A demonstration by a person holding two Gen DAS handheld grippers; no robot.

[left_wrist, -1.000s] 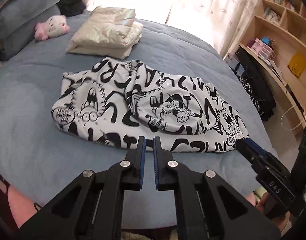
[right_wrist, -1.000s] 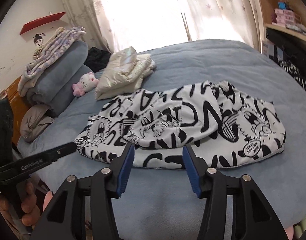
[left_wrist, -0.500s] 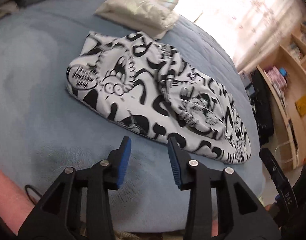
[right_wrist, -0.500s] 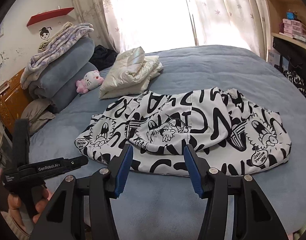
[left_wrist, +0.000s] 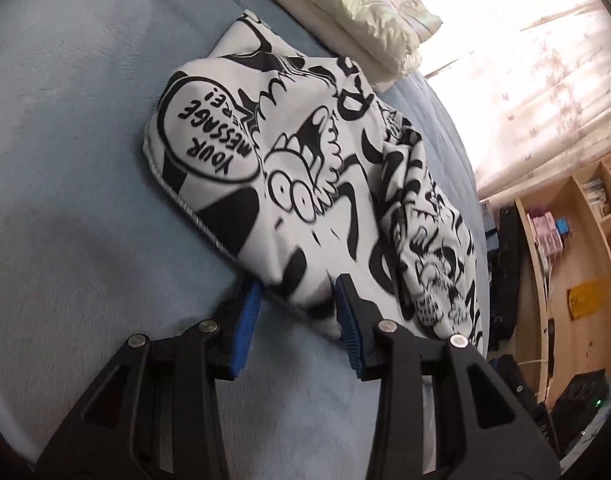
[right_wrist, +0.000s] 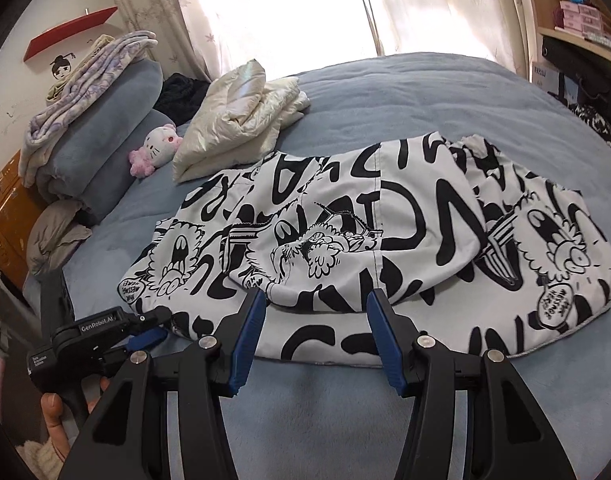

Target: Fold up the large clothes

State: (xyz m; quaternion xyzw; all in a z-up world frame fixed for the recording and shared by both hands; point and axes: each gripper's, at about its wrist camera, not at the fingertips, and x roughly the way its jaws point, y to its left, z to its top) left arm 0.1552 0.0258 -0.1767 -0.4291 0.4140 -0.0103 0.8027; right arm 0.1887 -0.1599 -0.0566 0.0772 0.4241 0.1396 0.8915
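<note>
A large white garment with black cartoon print (left_wrist: 305, 176) lies partly folded on the blue bed (left_wrist: 65, 240). My left gripper (left_wrist: 297, 292) is open, its blue pads on either side of the garment's near left corner edge. In the right wrist view the garment (right_wrist: 385, 232) spreads across the bed. My right gripper (right_wrist: 315, 304) is open and empty, just above the garment's near edge at its middle. The left gripper (right_wrist: 145, 332) shows there at the garment's left corner.
A folded cream jacket (right_wrist: 237, 120) lies behind the garment. A pink and white plush toy (right_wrist: 155, 148) and stacked blankets (right_wrist: 85, 120) sit at the far left. Wooden shelves (left_wrist: 577, 240) stand right of the bed. Curtains (right_wrist: 285, 12) hang behind.
My left gripper opened from shut, swung left and moved down to the garment's near left corner, now straddling its edge. My right gripper stayed open and edged closer to the garment.
</note>
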